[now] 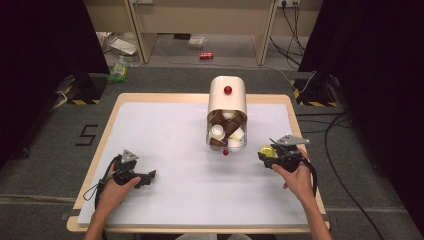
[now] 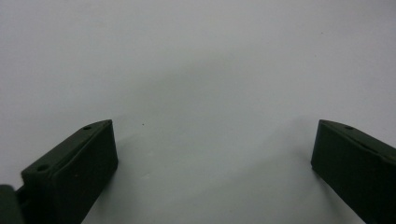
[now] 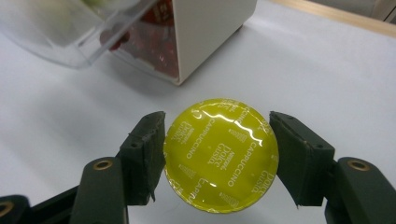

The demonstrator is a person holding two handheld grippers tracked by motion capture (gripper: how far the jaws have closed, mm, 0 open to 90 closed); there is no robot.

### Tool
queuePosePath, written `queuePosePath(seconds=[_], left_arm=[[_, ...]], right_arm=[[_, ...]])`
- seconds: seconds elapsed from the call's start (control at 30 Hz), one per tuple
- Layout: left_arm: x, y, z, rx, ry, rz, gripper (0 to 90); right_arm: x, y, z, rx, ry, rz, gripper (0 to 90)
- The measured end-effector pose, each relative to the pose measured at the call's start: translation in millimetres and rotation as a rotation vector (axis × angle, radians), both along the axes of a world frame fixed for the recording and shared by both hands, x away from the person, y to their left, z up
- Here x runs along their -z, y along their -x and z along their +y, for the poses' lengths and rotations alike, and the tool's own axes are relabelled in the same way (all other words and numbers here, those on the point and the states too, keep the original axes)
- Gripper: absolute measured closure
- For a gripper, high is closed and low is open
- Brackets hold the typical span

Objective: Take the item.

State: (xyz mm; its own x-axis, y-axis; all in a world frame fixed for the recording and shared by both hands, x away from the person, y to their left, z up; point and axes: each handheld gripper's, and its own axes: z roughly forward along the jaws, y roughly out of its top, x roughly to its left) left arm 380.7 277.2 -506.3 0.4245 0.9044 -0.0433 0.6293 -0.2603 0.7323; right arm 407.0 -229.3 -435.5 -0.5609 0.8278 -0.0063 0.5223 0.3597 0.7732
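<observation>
Yellow capsule (image 3: 221, 161) pinched between right gripper (image 3: 218, 158) fingers, just right of capsule dispenser (image 1: 227, 102); left gripper (image 2: 212, 154) fingers spread, near-left on desk (image 1: 165, 150).

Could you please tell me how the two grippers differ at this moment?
The right gripper is shut on a yellow coffee capsule, while the left gripper stands open with nothing between its jaws. The right gripper sits beside the capsule dispenser; the left gripper sits farther off, over bare white table surface. Both are black, two-jawed and hand-held low near the table.
</observation>
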Motion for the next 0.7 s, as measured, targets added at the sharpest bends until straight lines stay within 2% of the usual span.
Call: queuePosePath(seconds=[0.2, 0.7], left_arm=[[-0.1, 0.1, -0.1, 0.0, -0.002, 0.001, 0.0], [0.0, 0.0, -0.3, 0.0, -0.003, 0.0, 0.0]], right_arm=[[12.6, 1.9, 2.1, -0.011, 0.024, 0.029, 39.0], [24.0, 1.1, 4.0, -0.011, 0.035, 0.056, 39.0]])
